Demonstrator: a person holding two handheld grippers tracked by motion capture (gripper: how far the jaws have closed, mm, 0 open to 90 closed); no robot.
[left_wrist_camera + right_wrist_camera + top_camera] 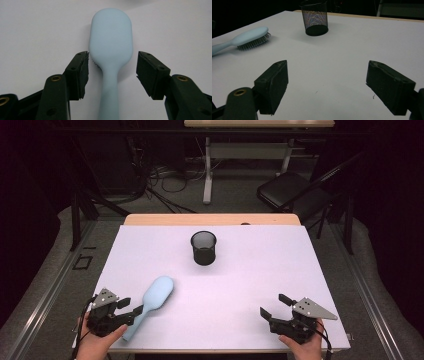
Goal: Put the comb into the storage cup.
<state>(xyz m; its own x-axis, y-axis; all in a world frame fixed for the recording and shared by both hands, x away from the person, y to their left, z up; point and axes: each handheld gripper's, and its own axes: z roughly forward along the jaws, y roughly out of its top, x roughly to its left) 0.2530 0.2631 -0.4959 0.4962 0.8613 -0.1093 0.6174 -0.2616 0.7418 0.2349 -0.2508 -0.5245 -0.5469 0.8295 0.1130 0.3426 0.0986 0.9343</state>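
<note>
Left gripper point(131, 307), lower left of the high view, jaws spread on either side of the pale blue hairbrush point(151, 302) with neither pad touching it; right gripper point(276, 306), lower right, jaws likewise spread over bare surface. Each is held in a hand cut off by the bottom edge

Largest to smallest: white table point(250, 270) fills the centre, a strip of its wooden edge showing at the far side, where a small dark object is too small to identify. Beyond lies a dim room: grey floor, tangled cables at upper left, a black folding chair point(290, 190) at upper right, and a second desk at the top, cut off by the frame. Black mesh cup point(203, 248) stands upright at upper centre, well apart from both grippers. Hairbrush lies flat at lower left, head toward the cup, handle partly hidden by the left gripper

Left gripper view: smooth back of the brush point(111, 45) faces up, handle cut off at the bottom edge, bristles barely visible. Right gripper view: bristles point(254, 42) seen plainly from the side, pointing down onto the table; handle cut off at the left edge; cup point(315, 18) at upper centre, its rim merging into the dark background
</note>
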